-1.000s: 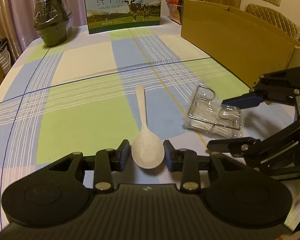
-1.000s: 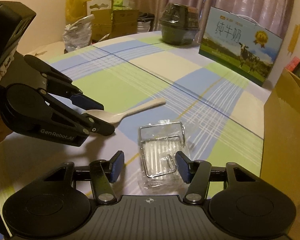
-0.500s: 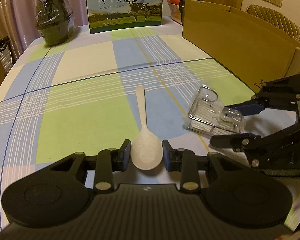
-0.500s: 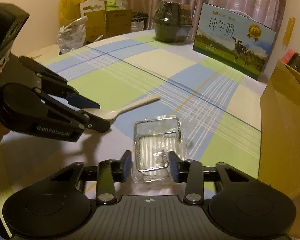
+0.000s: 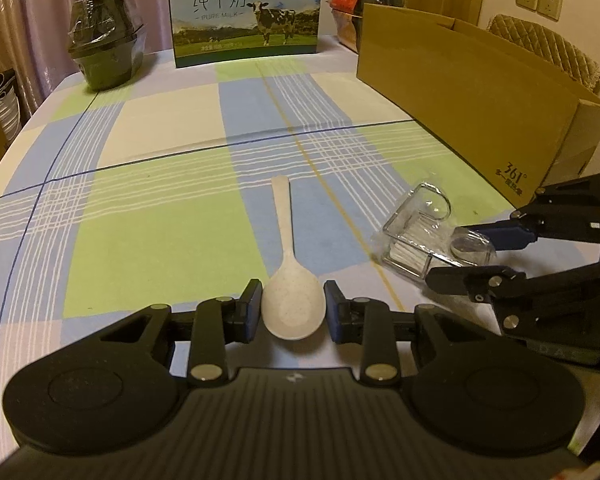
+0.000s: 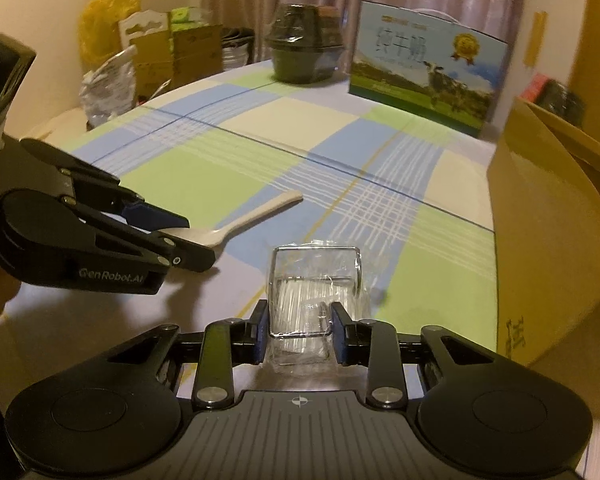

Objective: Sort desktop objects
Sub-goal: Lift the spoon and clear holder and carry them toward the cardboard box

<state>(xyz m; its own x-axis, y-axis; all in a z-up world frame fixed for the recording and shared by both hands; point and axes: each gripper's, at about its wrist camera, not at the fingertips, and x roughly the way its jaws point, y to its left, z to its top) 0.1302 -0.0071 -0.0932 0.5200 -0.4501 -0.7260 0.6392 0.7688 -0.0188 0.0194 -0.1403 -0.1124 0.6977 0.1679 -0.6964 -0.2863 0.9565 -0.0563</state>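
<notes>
Right tool (image 6: 299,339) had just been closing since the earlier frame, jaws drawn in from wide apart onto the clear wrapped wire rack (image 6: 315,286), which had also turned squarer to it. Pads now pressed the rack's near end on both sides; rack sat on the checked surface (image 6: 236,168) just beside the cardboard box (image 6: 548,240). Left tool (image 5: 293,316) was nearly closed, pads tight against either side of the white spoon (image 5: 290,280) bowl, handle pointing away across the surface. Milk carton (image 5: 246,14) and dark wrapped bowl (image 5: 106,56) stood at the far edge.
</notes>
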